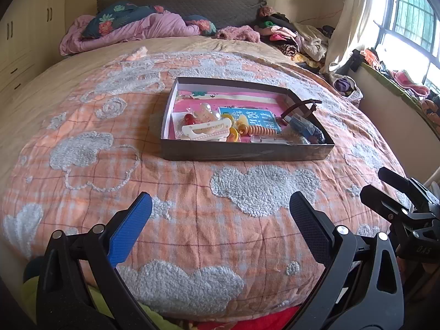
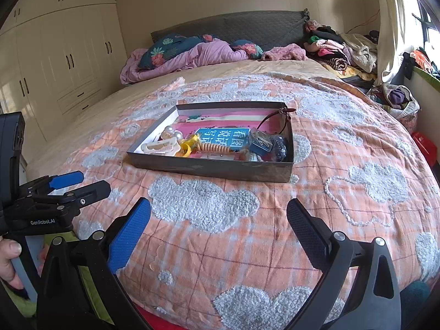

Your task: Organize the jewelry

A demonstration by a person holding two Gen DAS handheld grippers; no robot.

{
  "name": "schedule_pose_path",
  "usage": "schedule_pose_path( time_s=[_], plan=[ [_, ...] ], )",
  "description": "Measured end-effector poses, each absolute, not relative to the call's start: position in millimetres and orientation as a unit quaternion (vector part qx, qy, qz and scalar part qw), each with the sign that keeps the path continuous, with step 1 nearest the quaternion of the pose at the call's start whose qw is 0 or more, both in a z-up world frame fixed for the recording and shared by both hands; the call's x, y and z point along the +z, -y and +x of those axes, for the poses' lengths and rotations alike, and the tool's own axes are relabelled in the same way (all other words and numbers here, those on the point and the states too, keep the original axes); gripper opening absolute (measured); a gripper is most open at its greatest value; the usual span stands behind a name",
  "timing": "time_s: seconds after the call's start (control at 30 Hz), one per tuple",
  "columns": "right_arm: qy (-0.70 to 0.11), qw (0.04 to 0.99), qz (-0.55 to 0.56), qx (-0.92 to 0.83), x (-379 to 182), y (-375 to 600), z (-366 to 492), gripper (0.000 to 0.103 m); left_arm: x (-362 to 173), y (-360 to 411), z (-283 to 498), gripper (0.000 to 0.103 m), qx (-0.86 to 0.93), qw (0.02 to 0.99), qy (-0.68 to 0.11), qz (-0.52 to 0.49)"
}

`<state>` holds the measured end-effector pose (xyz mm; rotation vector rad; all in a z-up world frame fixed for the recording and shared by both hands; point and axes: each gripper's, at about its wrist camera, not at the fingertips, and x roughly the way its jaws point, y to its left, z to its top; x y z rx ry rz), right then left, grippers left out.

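A shallow dark box (image 1: 242, 152) (image 2: 209, 169) sits on the bed's orange blanket with grey fluffy clouds. It holds jewelry and accessories: a white hair clip (image 1: 206, 132) (image 2: 159, 147), yellow pieces (image 1: 233, 134) (image 2: 189, 145), an orange beaded strand (image 1: 261, 131) (image 2: 216, 148), a blue booklet (image 1: 253, 117) (image 2: 220, 134) and dark blue items (image 1: 305, 129) (image 2: 264, 143). A dark strap (image 1: 299, 107) (image 2: 277, 117) hangs over the right rim. My left gripper (image 1: 220, 211) and right gripper (image 2: 218, 214) are both open and empty, low over the blanket in front of the box.
Pink bedding and floral pillows (image 1: 132, 24) lie at the headboard. A pile of clothes (image 1: 288, 38) fills the far right corner. White wardrobes (image 2: 55, 55) stand on the left, a window with curtain (image 1: 398, 19) on the right. The other gripper shows at the side of each view.
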<state>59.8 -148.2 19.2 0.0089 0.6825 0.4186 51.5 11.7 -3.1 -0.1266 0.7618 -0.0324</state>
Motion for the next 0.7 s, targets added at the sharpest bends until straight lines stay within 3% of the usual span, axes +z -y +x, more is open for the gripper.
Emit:
schedule_pose_path(
  time_s=[0.7],
  plan=[
    [-0.328, 0.922, 0.001, 0.207, 25.8, 146.1, 58.3, 0.099, 3.8, -12.7, 49.0, 0.094, -0.016, 0.928, -0.367, -0.063]
  ],
)
